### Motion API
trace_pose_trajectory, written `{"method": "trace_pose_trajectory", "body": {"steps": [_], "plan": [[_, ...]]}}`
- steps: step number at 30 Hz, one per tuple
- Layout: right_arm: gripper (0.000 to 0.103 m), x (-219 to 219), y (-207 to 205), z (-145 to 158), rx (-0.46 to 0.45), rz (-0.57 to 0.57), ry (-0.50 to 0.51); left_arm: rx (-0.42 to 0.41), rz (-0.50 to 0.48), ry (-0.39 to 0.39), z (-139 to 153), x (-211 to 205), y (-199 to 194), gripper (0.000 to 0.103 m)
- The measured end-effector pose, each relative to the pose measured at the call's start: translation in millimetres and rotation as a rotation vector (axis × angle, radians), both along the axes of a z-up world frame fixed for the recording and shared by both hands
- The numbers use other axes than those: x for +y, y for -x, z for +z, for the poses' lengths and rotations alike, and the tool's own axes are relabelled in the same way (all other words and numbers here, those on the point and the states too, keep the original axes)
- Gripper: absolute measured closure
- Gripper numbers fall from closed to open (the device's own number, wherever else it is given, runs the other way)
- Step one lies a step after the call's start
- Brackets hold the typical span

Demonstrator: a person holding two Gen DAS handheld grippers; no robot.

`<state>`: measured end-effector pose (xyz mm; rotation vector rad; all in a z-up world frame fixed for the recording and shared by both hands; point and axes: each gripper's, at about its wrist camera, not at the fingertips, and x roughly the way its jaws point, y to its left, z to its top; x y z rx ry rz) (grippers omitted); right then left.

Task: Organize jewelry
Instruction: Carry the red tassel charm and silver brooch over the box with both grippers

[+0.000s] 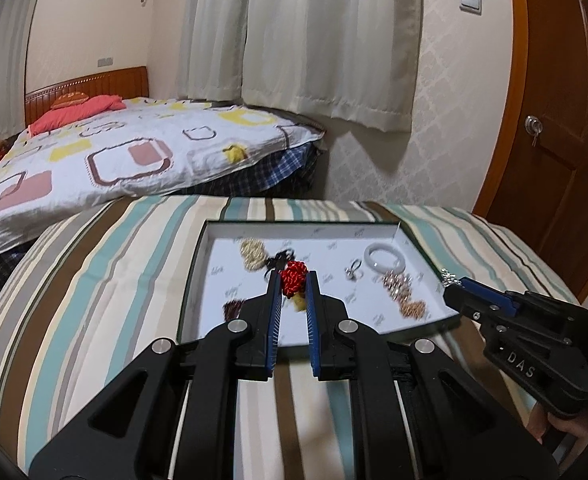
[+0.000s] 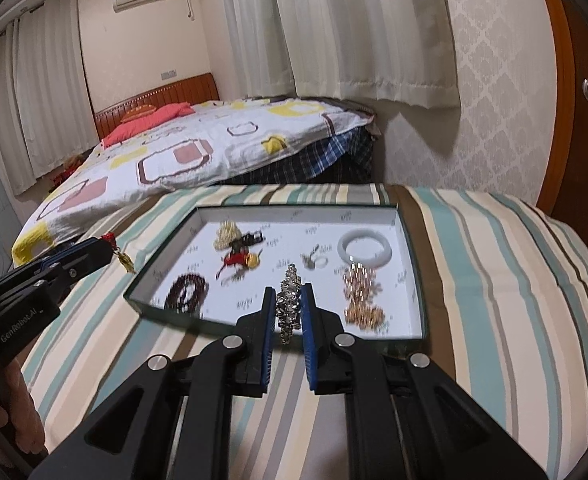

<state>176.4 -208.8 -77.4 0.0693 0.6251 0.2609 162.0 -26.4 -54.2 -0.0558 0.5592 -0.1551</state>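
One red knotted ornament (image 1: pixel 294 278) pinched by left hand-held gripper (image 1: pixel 294 280), one silver chain (image 2: pixel 288 304) pinched by right hand-held gripper (image 2: pixel 288 300), one white bangle (image 2: pixel 364 249) seen in shallow box (image 2: pixel 294 211), striped bed (image 2: pixel 493 280) lower frame.

Your left wrist camera sat just behind the left claw (image 1: pixel 294 280), looking forward and tilted down along its fingers over the striped bed (image 1: pixel 106 264) toward the open tray (image 1: pixel 210 248), with the right claw (image 1: pixel 453 286) entering from the right edge. Your right wrist camera looked the same way from behind the right claw (image 2: pixel 288 296), slightly farther right, so the left claw (image 2: pixel 108 250) showed at its left edge. Both views were close above the tray (image 2: pixel 405 240) and shared it, the second bed (image 1: pixel 134 152) beyond, the curtains (image 1: pixel 313 40) and the door (image 1: pixel 553 100).
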Motion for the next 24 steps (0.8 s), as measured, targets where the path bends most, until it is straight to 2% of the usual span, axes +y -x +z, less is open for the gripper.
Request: {"method": "trace_pose_trajectory", "body": {"steps": [14,24], "plan": [[0.090,-2,-37,7,-0.045,-0.010,-0.021,-0.017,0.007,0.005,0,-18,-50,0.091],[0.090,2,-64,-27,0.022,-0.009,-0.012,0.074,0.017,-0.008,-40,-24,-86,0.091]]}}
